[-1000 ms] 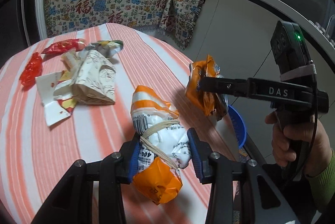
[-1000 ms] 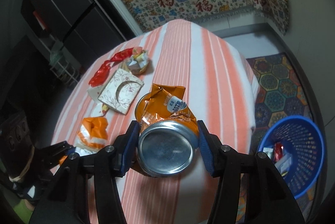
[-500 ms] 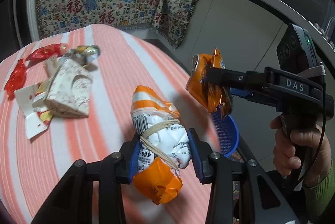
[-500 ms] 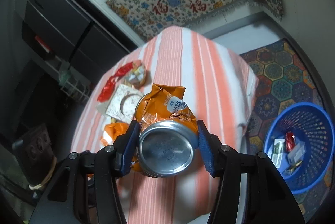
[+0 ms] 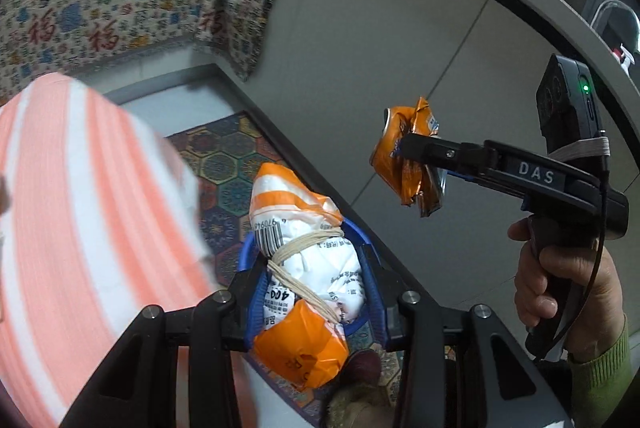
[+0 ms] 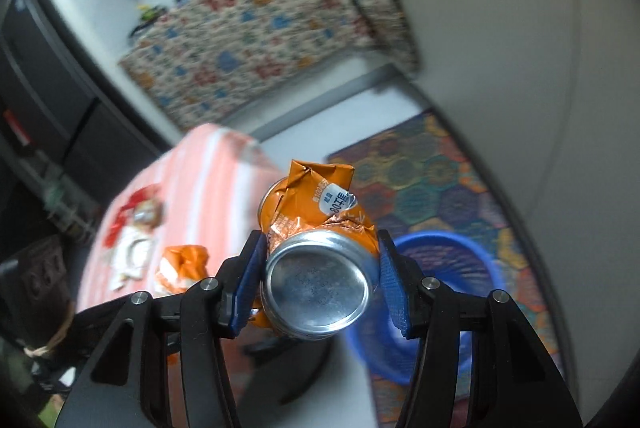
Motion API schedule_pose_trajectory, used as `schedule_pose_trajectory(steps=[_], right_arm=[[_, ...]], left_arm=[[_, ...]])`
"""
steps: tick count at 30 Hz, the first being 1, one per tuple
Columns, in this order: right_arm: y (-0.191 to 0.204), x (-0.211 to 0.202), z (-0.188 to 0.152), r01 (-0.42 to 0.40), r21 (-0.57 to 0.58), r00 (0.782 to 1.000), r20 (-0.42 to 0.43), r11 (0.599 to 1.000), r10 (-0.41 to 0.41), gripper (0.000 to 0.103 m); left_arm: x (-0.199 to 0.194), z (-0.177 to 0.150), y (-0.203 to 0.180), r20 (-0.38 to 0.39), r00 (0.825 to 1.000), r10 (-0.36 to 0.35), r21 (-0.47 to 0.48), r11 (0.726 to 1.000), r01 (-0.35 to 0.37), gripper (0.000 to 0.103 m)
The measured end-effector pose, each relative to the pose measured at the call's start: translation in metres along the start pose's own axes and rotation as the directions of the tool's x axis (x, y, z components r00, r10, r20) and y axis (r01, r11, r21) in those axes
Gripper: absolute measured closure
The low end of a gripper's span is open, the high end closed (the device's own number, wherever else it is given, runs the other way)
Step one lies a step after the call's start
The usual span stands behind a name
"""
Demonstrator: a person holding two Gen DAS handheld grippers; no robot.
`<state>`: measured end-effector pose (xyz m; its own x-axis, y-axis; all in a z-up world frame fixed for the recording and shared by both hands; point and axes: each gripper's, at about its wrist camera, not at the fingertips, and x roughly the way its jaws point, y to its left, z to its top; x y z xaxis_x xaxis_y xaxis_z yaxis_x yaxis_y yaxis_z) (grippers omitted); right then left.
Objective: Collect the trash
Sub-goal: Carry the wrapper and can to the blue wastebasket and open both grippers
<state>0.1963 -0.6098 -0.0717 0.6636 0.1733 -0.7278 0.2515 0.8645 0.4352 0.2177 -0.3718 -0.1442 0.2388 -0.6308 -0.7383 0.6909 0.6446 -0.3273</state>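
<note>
Left wrist view: both grippers swinging off the striped table point(image 5: 80, 187) toward the blue basket point(image 6: 448, 248); left gripper point(image 5: 312, 284) clamping the tied snack bag point(image 5: 308, 260), right gripper point(image 6: 320, 284) the crushed can point(image 6: 316, 252). Drop coming.

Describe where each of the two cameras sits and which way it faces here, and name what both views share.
Left wrist: sits on the left tool, looking down past the striped table at the rug; tied snack bag clamped; a hand carries the right tool.
Right wrist: sits on the right tool, looking down at the blue basket; crushed orange can clamped; no hand visible.
Shared: can, snack bag, basket, table.
</note>
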Motion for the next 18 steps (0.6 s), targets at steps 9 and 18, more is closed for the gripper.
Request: schedule_pose_trajectory(steps=[9, 18], right_arm=[[-0.069, 0.015, 0.002, 0.061, 0.098, 0.998, -0.033, 0.993, -0.058, 0.047], [-0.083, 0.031, -0.002, 0.061, 0.139, 0.996, -0.068, 0.988, -0.052, 0.047]], left_arm=[[0.079, 0.003, -0.031, -0.074, 0.997, -0.032, 0.052, 0.998, 0.036, 0.061], [0.124, -0.004, -0.037, -0.101, 0.994, -0.032, 0.092, 0.995, 0.042, 0.060]])
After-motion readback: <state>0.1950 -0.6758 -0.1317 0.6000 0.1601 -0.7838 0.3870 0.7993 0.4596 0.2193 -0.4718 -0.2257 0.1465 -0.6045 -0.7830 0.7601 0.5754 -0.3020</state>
